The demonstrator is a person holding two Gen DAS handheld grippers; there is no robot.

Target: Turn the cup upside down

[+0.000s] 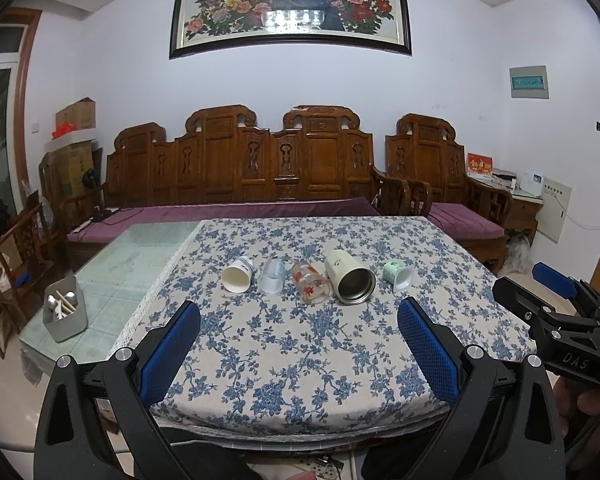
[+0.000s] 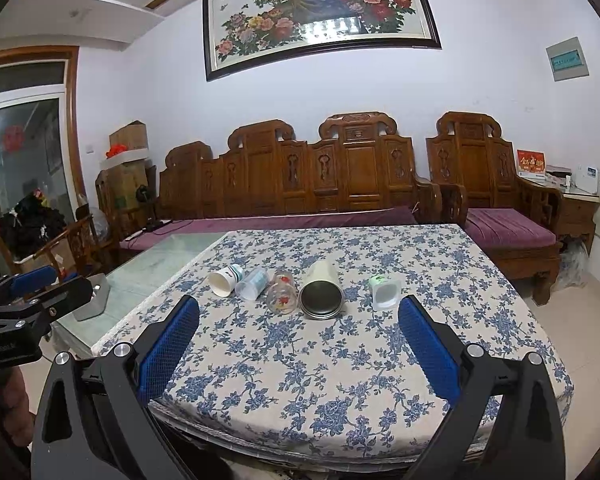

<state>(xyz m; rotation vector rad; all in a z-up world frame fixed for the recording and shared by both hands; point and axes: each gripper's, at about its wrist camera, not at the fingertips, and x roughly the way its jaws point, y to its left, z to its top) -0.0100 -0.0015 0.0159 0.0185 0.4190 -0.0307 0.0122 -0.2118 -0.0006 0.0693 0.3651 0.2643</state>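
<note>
Left gripper: the black two-finger left gripper [image 1: 299, 344] with blue ribbed pads has its jaws spread wide and holds nothing; it hangs over the near edge of the table, well short of the cups.
Right gripper: the black two-finger right gripper [image 2: 299, 346] with the same blue pads is likewise spread wide with nothing between its fingers; in the left wrist view it shows at the right edge [image 1: 556, 292].
Writing: the letters "DAS" are printed in white on the right gripper's body; the lettering on the cups and on the red card is too small to read.
Cups: five lie on their sides in a row, mouths toward the cameras.
Row, left to right: white paper cup with blue print [image 1: 238, 275], clear plastic cup [image 1: 272, 275], clear glass tumbler with red flower pattern [image 1: 310, 286], cream tumbler with a steel interior [image 1: 350, 277], small pale green and white cup [image 1: 398, 274].
Surface: a table under a white tablecloth with blue flower print [image 1: 300, 364]; beyond its lace edge, pale green glass top.
Beside: a grey rectangular utensil holder with spoons and chopsticks [image 1: 65, 314] on the glass.
Room: carved dark wooden bench with purple cushions [image 1: 236, 168], framed peacock and peony painting [image 1: 290, 4] on a white wall, stacked cardboard boxes [image 1: 76, 114] in the left corner.
</note>
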